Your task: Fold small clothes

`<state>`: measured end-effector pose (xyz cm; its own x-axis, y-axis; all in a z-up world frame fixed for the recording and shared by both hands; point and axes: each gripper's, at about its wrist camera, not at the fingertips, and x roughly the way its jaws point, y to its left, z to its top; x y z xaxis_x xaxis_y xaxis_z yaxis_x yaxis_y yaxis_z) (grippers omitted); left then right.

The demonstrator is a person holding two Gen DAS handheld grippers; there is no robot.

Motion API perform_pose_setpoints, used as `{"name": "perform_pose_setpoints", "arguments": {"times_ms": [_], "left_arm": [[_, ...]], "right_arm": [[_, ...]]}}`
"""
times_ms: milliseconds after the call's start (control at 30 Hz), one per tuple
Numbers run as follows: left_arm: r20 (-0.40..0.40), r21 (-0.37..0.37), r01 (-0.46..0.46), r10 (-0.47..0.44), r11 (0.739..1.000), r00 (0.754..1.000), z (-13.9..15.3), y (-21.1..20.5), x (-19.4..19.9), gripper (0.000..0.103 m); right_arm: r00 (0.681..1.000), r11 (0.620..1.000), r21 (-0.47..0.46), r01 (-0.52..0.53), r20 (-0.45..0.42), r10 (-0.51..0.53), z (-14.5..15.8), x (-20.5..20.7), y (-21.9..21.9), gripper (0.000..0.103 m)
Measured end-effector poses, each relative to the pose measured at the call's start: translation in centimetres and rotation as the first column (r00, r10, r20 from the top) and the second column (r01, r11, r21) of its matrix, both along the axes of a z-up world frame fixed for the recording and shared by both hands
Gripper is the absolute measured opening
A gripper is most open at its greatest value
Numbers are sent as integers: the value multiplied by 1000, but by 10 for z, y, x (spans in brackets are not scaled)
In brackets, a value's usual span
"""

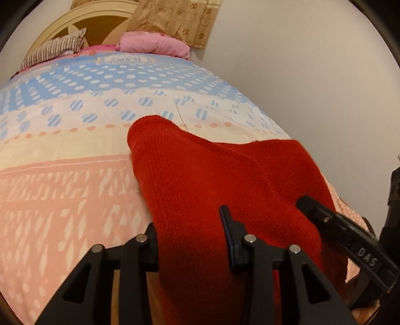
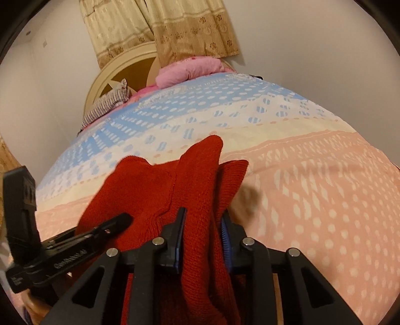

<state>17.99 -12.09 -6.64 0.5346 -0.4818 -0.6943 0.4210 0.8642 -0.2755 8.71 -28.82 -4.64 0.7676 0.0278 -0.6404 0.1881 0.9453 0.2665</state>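
Underneath everything lies the bed point(image 1: 75, 175), its cover point(image 2: 312, 187) running in bands from peach with pale specks nearest the cameras, through cream, to blue with white dots at the far end, and it fills most of both wrist views. Behind it stands a cream rounded headboard point(image 1: 82, 15), and a gold patterned curtain point(image 2: 180, 32) hangs down the pale wall over the head of the bed. Next in size, the red knitted garment point(image 1: 212, 180) lies on the peach band at the near edge of the bed, its front part gathered up and draped over both grippers, its far tips pointing toward the cream band. At the head of the bed sit a pink bundle of cloth point(image 1: 155, 45) and, beside it, a striped pillow point(image 1: 52, 50). The left gripper point(image 1: 192, 232) has its jaws drawn to a narrow gap with a thick fold of the red knit between them; cloth covers the left finger, so the contact there is hidden, though the fabric hangs from the jaws as gripped. The right gripper point(image 2: 203, 225) is likewise narrowed, its blue pads point(image 2: 226, 237) pressing a bunched ridge of the same garment from either side. Each view shows the other gripper just beside it, fingers on the red knit
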Motion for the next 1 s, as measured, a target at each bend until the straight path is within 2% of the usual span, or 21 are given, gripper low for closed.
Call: {"name": "perform_pose_setpoints", "arguments": {"times_ms": [167,567,1000], "left_arm": [[35,34,1,-3,999,999,14,9,-22,37],[86,4,1,-1,1000,996,37,26,-56,36],[95,-42,15,-11,999,995,59,46,-87,33]], "right_arm": [[999,1000,10,-5,34,4,19,-27,18,22],[994,999,40,32,100,-36,41,-77,40,20],[986,996,85,37,159,-50,69,-134,63,19]]}}
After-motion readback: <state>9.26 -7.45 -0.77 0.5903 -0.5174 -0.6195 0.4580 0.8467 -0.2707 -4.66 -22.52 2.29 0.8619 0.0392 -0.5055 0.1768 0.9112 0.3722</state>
